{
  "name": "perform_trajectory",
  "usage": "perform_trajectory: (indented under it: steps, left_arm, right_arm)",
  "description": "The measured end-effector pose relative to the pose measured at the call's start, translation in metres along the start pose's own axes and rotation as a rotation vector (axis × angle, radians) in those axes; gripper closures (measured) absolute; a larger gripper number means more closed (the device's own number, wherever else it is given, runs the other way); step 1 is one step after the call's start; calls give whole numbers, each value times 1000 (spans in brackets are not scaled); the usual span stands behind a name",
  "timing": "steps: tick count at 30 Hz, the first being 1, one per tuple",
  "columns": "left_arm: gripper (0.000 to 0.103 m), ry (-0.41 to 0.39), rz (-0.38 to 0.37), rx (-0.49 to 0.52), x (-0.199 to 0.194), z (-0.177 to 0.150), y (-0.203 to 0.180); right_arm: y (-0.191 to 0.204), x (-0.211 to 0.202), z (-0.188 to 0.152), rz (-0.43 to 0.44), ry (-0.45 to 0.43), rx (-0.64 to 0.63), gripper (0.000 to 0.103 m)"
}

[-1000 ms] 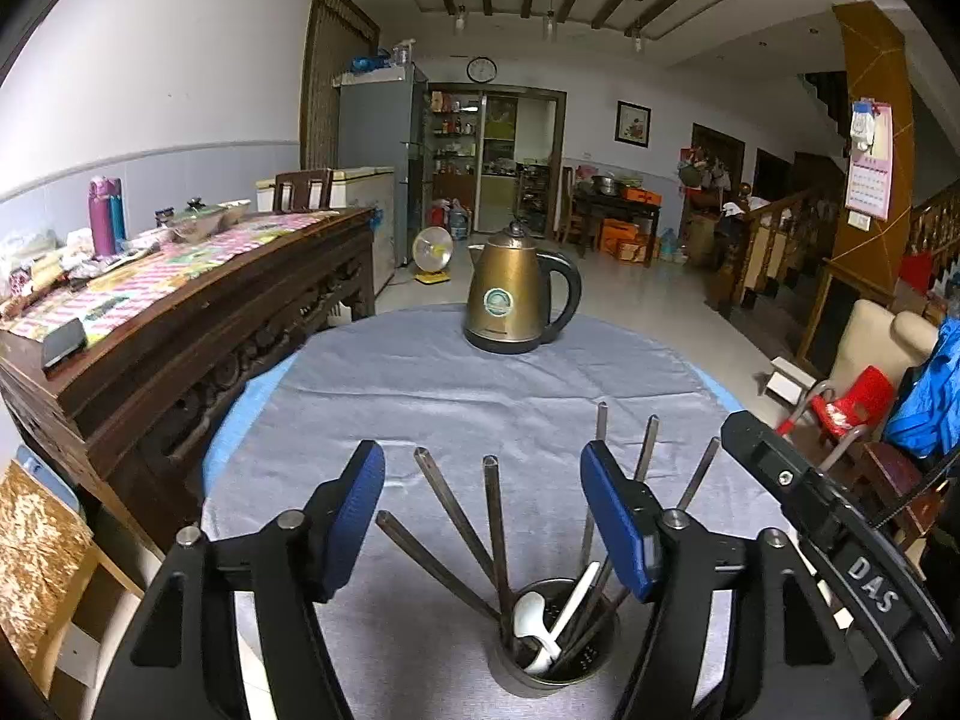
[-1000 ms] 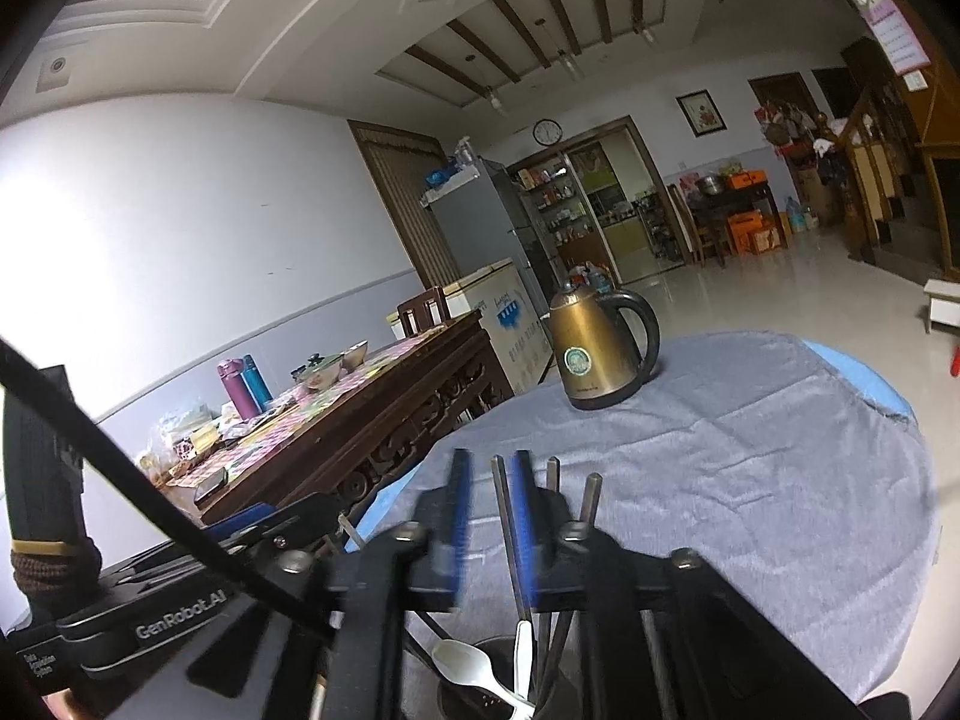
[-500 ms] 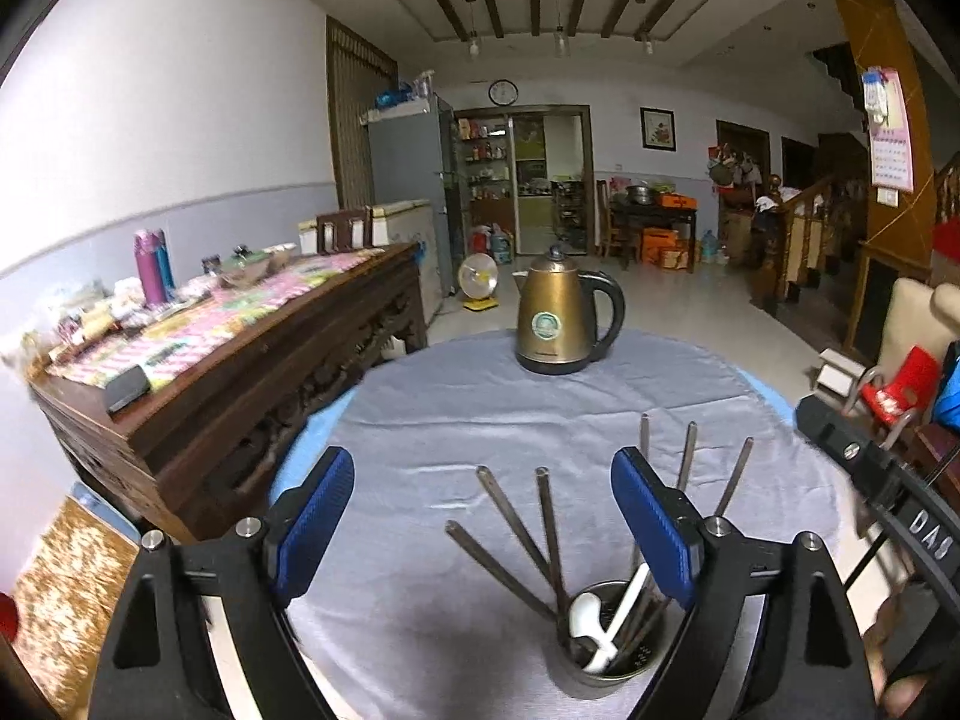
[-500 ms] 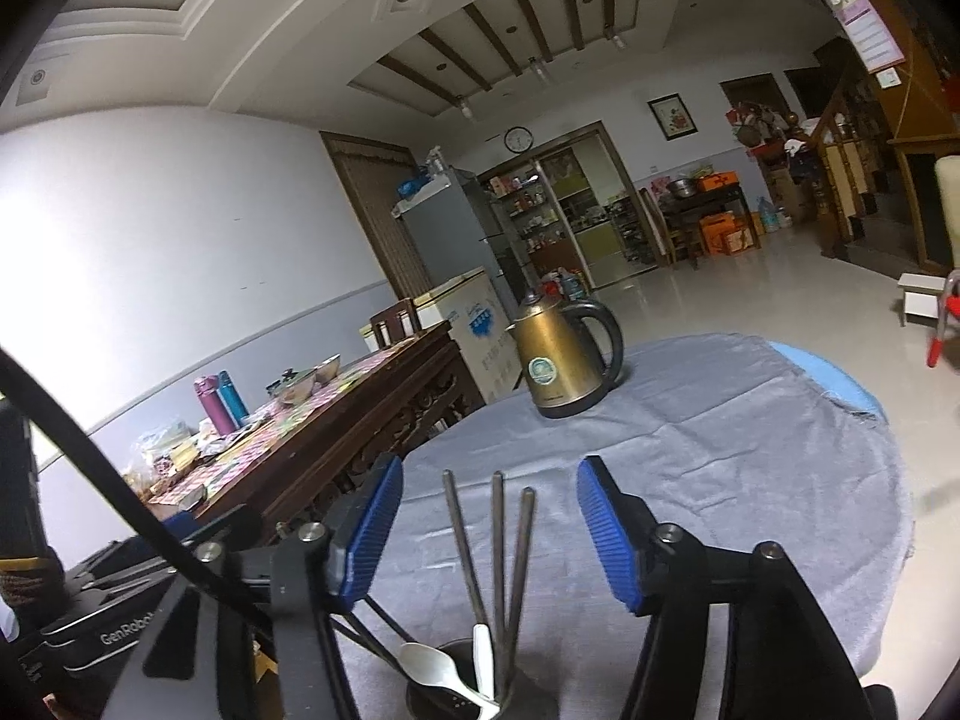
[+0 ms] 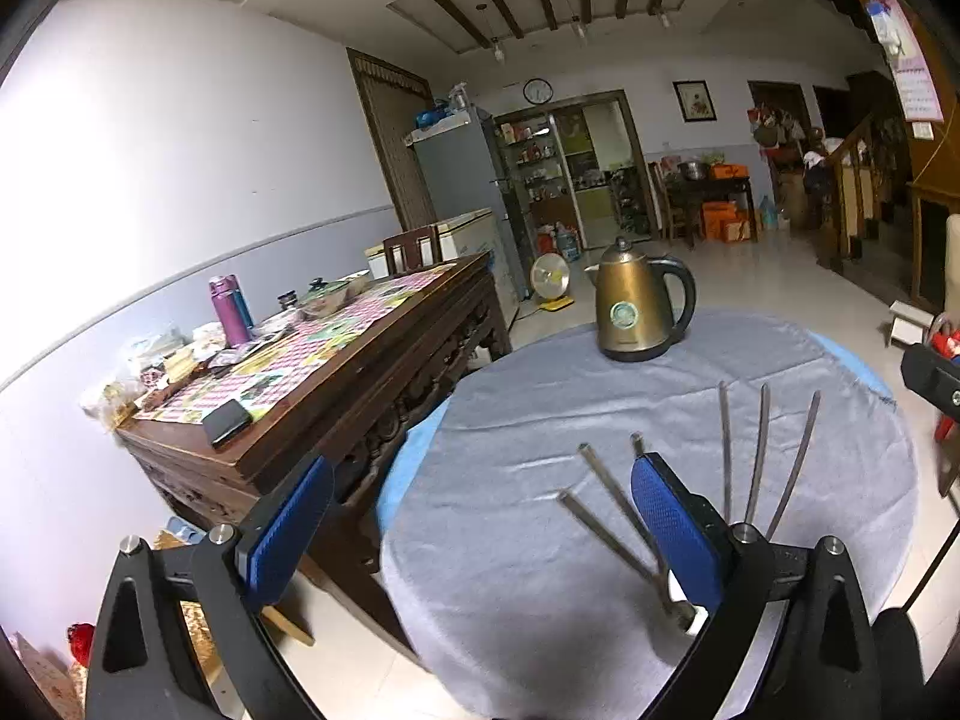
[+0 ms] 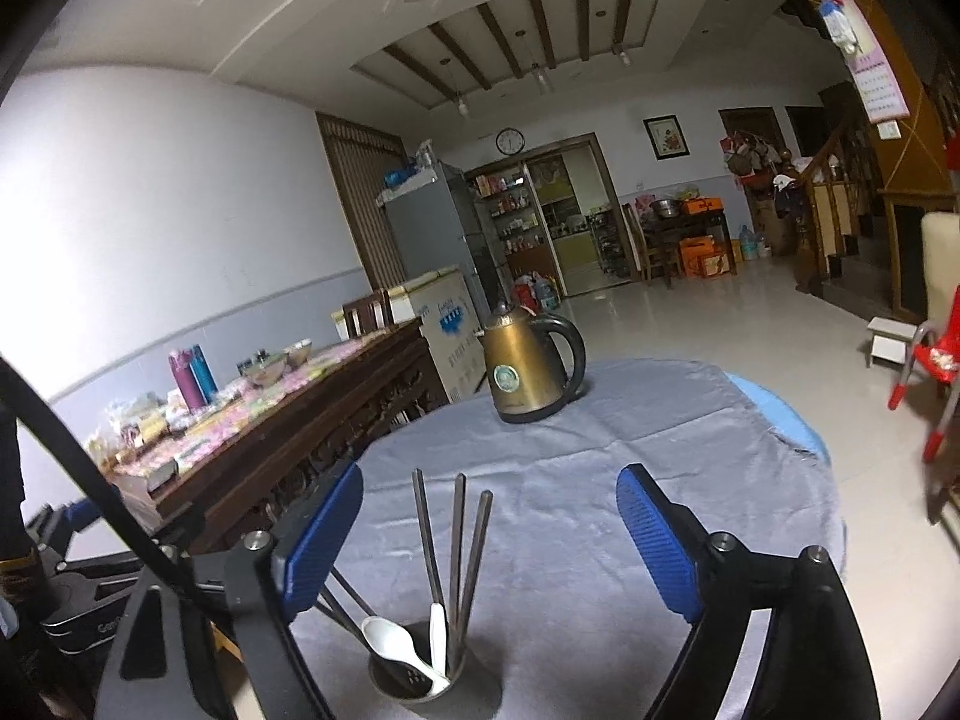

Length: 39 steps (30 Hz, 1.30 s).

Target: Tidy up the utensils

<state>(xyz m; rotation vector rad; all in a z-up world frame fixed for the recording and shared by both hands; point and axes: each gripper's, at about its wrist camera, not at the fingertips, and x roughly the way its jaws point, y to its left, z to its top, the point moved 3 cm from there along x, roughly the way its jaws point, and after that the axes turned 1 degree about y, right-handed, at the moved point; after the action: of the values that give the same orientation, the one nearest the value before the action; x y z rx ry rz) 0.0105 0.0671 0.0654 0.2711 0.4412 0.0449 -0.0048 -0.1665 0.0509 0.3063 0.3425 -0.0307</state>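
A metal utensil cup point(image 6: 423, 681) stands near the front of the round table with the grey cloth point(image 6: 570, 480). It holds several metal chopsticks point(image 6: 456, 534) and white spoons point(image 6: 390, 639). In the left wrist view the chopsticks point(image 5: 759, 450) fan out behind the right finger and the cup is mostly hidden. My right gripper point(image 6: 489, 534) is open and empty, above and around the cup. My left gripper point(image 5: 480, 531) is open and empty, to the left of the cup, over the table edge.
A gold electric kettle point(image 6: 528, 369) stands at the far side of the table, also in the left wrist view point(image 5: 636, 306). A dark wooden sideboard point(image 5: 336, 360) with bottles and clutter stands to the left. A red chair point(image 6: 936, 372) is at the right.
My right gripper went from shut to wide open and pulled back from the chopsticks. My left gripper opened wider and swung left, away from the cup.
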Motion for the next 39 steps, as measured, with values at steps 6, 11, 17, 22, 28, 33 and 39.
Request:
perform_trajectory:
  steps: [6, 11, 17, 22, 28, 33, 39]
  left_arm:
    - [3, 18, 27, 1, -10, -7, 12]
    - [3, 28, 34, 2, -21, -14, 17]
    - [3, 53, 26, 10, -29, -25, 22]
    - [3, 74, 23, 3, -31, -34, 26]
    - [3, 109, 2, -1, -32, -47, 28]
    - [3, 121, -21, -5, -37, -56, 27]
    - [3, 102, -28, -5, -45, -57, 27]
  right_arm:
    - [4, -4, -8, -30, 91, -33, 11]
    - [9, -11, -16, -51, 152, -52, 10]
    - [15, -27, -28, -46, 196, -46, 9]
    - [22, -38, -42, -30, 243, -39, 9]
    - [28, -49, -55, -31, 285, -47, 9]
    - [32, -57, -64, -31, 314, -46, 9]
    - [37, -65, -66, -29, 319, -65, 9]
